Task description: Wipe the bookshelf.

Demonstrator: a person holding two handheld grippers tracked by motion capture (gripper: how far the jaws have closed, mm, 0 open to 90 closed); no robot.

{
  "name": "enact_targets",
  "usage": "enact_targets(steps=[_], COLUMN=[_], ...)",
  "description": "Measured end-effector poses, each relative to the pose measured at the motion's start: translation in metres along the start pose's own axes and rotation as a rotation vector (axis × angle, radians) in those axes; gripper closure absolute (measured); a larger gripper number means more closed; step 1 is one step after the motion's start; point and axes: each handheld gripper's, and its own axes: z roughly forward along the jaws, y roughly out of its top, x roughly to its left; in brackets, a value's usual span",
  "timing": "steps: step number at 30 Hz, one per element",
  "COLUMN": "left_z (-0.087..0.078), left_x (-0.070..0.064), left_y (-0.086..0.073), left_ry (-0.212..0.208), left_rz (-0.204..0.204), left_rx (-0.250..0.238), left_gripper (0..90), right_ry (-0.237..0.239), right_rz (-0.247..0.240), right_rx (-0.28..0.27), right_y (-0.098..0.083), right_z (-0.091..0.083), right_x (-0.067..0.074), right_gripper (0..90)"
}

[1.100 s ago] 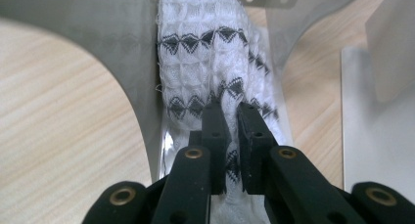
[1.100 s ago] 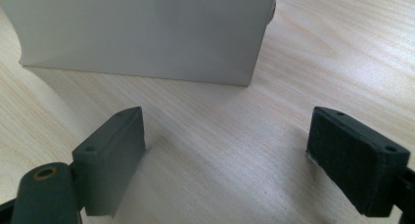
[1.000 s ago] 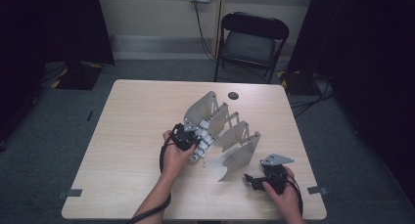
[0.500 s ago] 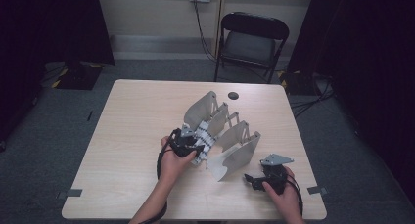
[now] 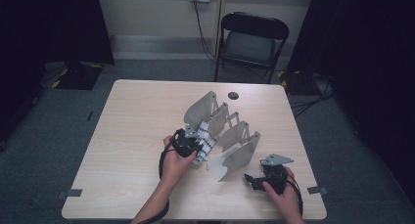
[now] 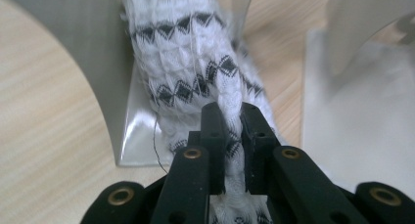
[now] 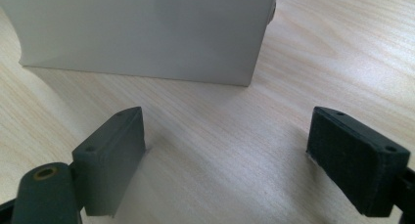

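Left hand-held gripper (image 6: pixel 229 117) clamped on a fold of white sock (image 6: pixel 195 82) with black diamond bands; jaws just reopened and closed again, sock between them. Sock draped in the near-left slot of a grey folding rack (image 5: pixel 230 136), at mid-bench, lying over one curved plate and onto the rack's base. Grey plates (image 6: pixel 78 53) close on both sides of the sock, hemming in the jaws.

Right hand-held gripper (image 7: pixel 227 160) wide open, holding nothing, resting low over bare bench (image 5: pixel 137 116) near the front right corner. Flat grey end plate (image 7: pixel 147 33) of the rack just ahead of its pads.

Small dark disc (image 5: pixel 233 95) near the far edge. Black folding chair (image 5: pixel 250 43) behind the bench, cables trailing on the floor.
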Motion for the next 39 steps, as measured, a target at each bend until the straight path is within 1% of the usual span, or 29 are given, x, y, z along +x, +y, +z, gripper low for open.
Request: enact_targets(steps=[1,3,4,5,6,7,8,9,11,14,16,18,20,21,24,25,27,29,30,32,33,35,38,39], left_z=[-0.003,-0.014,-0.018,-0.025,-0.030,-0.035,-0.038,-0.043,-0.051,-0.058,-0.057,-0.051,-0.042,-0.038,-0.029,-0.025,-0.022,-0.018,-0.017,-0.014,-0.012,-0.009,-0.005,-0.003], left_x=[0.000,0.001,0.001,0.003,0.005,0.006,0.006,0.007,0.009,0.010,0.011,0.012,0.014,0.014,0.016,0.017,0.019,0.020,0.021,0.022,0.021,0.021,0.021,0.020], left_y=[0.004,0.015,0.021,0.030,0.036,0.043,0.048,0.055,0.067,0.081,0.085,0.085,0.082,0.079,0.070,0.066,0.060,0.054,0.052,0.047,0.043,0.039,0.031,0.028], left_ry=[-0.004,0.003,0.007,0.016,0.024,0.030,0.033,0.039,0.047,0.062,0.063,0.072,0.072,0.067,0.068,0.068,0.069,0.070,0.074,0.065,0.063,0.059,0.054,0.048], left_rz=[0.002,0.019,0.016,0.025,0.030,0.043,0.038,0.055,0.068,0.083,0.081,0.079,0.078,0.067,0.057,0.044,0.044,0.032,0.037,0.026,0.014,0.015,0.002,-0.011], left_rx=[-0.006,-0.028,-0.045,-0.064,-0.075,-0.080,-0.093,-0.099,-0.125,-0.149,-0.152,-0.139,-0.114,-0.114,-0.093,-0.091,-0.070,-0.066,-0.058,-0.051,-0.049,-0.038,-0.030,-0.025], left_gripper=[82.9,82.9,82.9,82.9,82.9,82.9,82.9,82.9,82.9,82.9,82.9,82.8,82.8,82.8,82.8,82.8,82.8,82.8,82.7,82.7,82.7,82.7,82.7,82.7], right_ry=[0.000,0.000,0.000,0.000,0.000,0.000,0.000,-0.001,-0.002,0.000,-0.001,-0.001,0.000,0.000,0.000,0.000,-0.001,0.000,-0.001,-0.001,-0.001,-0.001,0.000,-0.001], right_rz=[-0.001,-0.001,-0.001,-0.001,0.001,0.001,0.001,0.000,0.001,0.000,0.001,0.000,0.001,0.000,0.001,0.000,0.000,0.000,0.000,0.001,0.001,0.001,0.000,0.001], right_rx=[0.000,0.000,0.000,0.000,0.000,0.000,0.000,-0.002,-0.001,0.000,-0.001,-0.002,0.000,0.000,0.000,-0.001,-0.002,0.000,-0.002,-0.001,-0.001,-0.001,0.000,-0.001], right_y=[0.000,0.000,0.000,0.000,0.000,0.000,0.000,0.000,0.000,0.000,0.000,0.000,0.000,0.000,0.000,0.000,0.000,0.000,0.000,0.000,0.000,0.000,0.000,0.000], right_z=[0.000,0.000,0.000,0.000,0.000,0.000,0.000,0.000,0.000,0.000,0.000,0.000,0.000,0.000,0.000,0.000,0.000,0.000,0.000,0.000,0.000,0.000,0.000,0.000], right_x=[0.000,0.000,0.000,0.000,0.000,0.000,0.000,0.000,0.000,0.000,0.000,0.000,0.000,0.000,0.000,0.000,0.000,0.000,0.000,0.000,0.000,0.000,0.000,0.000], right_gripper=[13.6,13.6,13.6,13.6,13.6,13.6,13.6,13.5,13.6,13.6,13.6,13.6,13.6,13.6,13.6,13.6,13.6,13.6,13.6,13.6,13.6,13.6,13.6,13.6])
